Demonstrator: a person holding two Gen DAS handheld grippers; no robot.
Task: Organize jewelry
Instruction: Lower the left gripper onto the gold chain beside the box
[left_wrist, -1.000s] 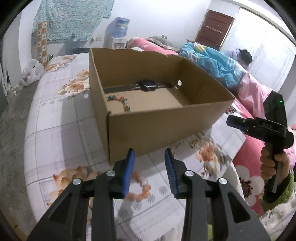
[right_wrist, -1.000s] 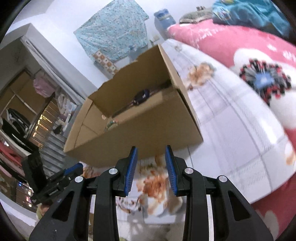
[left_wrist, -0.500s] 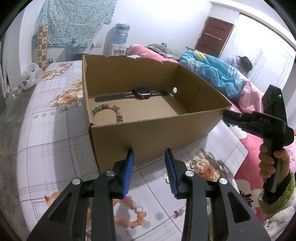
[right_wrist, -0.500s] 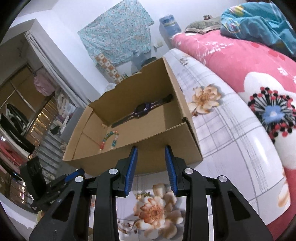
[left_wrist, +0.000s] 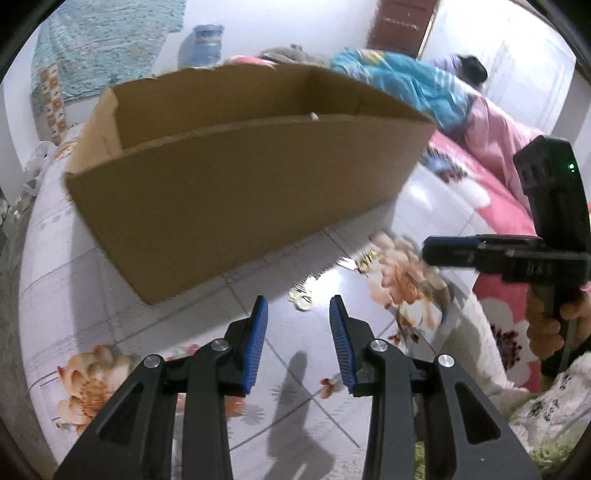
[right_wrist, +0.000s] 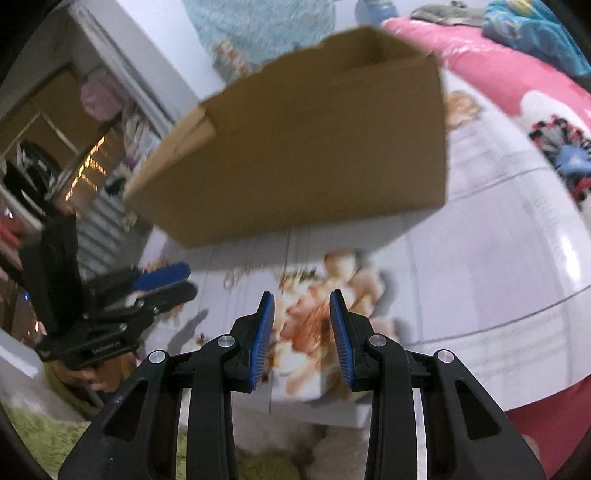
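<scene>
The tall brown cardboard box (left_wrist: 236, 192) blocks the way ahead of both grippers, its near wall hiding the inside. Before it, the white floral bedsheet (left_wrist: 74, 280) lies open, apart from small gold-coloured jewelry pieces (left_wrist: 303, 297) near the box's foot.

Floral bedsheet (left_wrist: 66, 280) carrying a box and jewelry
The cardboard box (left_wrist: 240, 184) sits beyond the fingertips; small gold jewelry (left_wrist: 301, 297) lies on the sheet just ahead of the left wrist view's fingers, near the box's front
</scene>
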